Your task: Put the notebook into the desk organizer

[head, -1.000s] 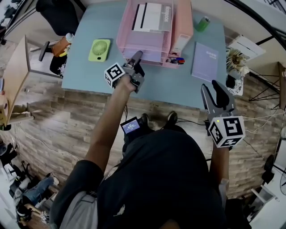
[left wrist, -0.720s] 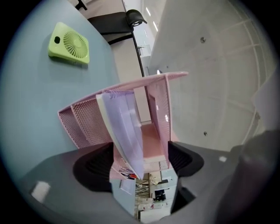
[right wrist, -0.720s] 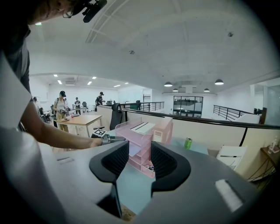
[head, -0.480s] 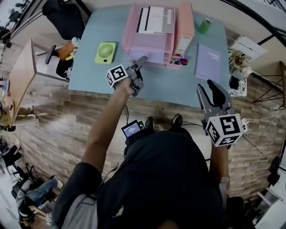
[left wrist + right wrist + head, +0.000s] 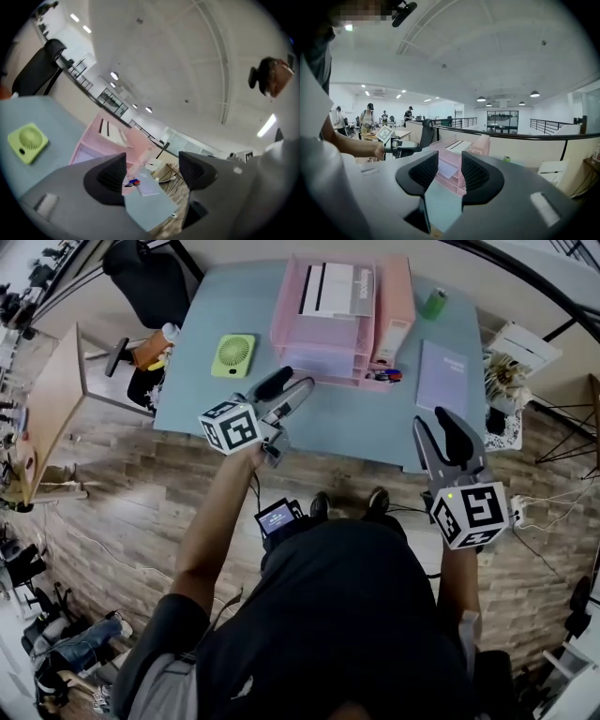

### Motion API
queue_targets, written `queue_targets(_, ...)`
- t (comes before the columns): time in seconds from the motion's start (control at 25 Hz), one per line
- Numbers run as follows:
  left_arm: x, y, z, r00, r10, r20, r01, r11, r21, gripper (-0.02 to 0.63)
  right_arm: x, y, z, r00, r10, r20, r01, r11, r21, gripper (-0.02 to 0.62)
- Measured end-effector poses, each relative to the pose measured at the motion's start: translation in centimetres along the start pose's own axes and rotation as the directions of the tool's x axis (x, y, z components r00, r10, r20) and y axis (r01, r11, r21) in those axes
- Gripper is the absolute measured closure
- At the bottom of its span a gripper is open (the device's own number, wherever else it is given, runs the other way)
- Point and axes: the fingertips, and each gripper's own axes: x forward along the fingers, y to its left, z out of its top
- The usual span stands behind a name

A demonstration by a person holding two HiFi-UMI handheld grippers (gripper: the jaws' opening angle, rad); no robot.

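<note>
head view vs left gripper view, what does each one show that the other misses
Only the head view: the right claw, open and empty, and the green can. Only the left gripper view: the ceiling and its lights. Both: the pink desk organizer, the green fan, the notebook and the pens.

Bright, even ceiling lights point(image 5: 534, 93) — fisheye-bent edges; left gripper view perhaps slightly blurred.

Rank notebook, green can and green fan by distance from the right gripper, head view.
1. notebook, directly ahead of the right gripper.
2. green can, back right, beyond the notebook.
3. green fan, far over on the left.
</note>
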Motion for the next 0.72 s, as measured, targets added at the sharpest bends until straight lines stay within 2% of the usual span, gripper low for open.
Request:
queue_targets(0.08, -1.0, -1.9, 1.1, 1.0, -0.005, -0.013, 0.007, 0.987, 0.163, 0.21, -0.1, 0.6, 0.8, 0.999, 0.008, 0.033, -0.008, 1.0, -0.016, 0.442)
queue_targets(0.2, -2.6, -4.1, 2.5, 1.0, 0.008, -0.005, -0.005, 0.924, 0.383, 0.242, -0.1, 1.6, 2.1, 0.997, 0.026, 0.069, -0.023, 0.999, -0.04, 0.442)
queue_targets(0.32, -4.5, -5.6, 4.3, 0.999, 0.017, 0.046, -0.039, 0.843, 0.537, 0.27, -0.1, 2.6, 3.2, 0.995, 0.048, 0.092, -0.043, 0.997, -0.056, 0.442)
queue_targets(0.36, -5.1, -5.9, 4.8, 0.998, 0.026, 0.064, -0.058, 0.809, 0.585, 0.279, -0.1, 2.8, 3.6, 0.994, 0.055, 0.098, -0.049, 0.997, -0.059, 0.442)
queue_targets(0.44, -6.4, -6.4, 6.0, 0.993, 0.056, 0.102, -0.11, 0.726, 0.679, 0.296, -0.2, 3.3, 4.1, 0.992, 0.064, 0.109, -0.057, 0.996, -0.066, 0.442)
queue_targets(0.52, -8.0, -6.6, 7.1, 0.987, 0.079, 0.141, -0.159, 0.644, 0.749, 0.316, -0.3, 3.8, 4.6, 0.99, 0.07, 0.122, -0.061, 0.995, -0.079, 0.442)
queue_targets(0.56, -8.8, -6.6, 7.6, 0.984, 0.089, 0.156, -0.178, 0.615, 0.769, 0.322, -0.4, 4.0, 4.8, 0.989, 0.072, 0.13, -0.06, 0.994, -0.089, 0.442)
queue_targets(0.6, -9.5, -6.6, 8.0, 0.981, 0.101, 0.168, -0.195, 0.596, 0.779, 0.322, -0.4, 4.2, 5.1, 0.988, 0.072, 0.136, -0.059, 0.993, -0.098, 0.442)
queue_targets(0.64, -10.2, -6.6, 8.4, 0.977, 0.118, 0.177, -0.213, 0.588, 0.78, 0.325, -0.5, 4.3, 5.2, 0.987, 0.072, 0.141, -0.057, 0.993, -0.104, 0.442)
queue_targets(0.72, -11.4, -6.7, 9.0, 0.969, 0.153, 0.193, -0.246, 0.589, 0.77, 0.327, -0.7, 4.4, 5.5, 0.986, 0.075, 0.146, -0.059, 0.992, -0.109, 0.448)
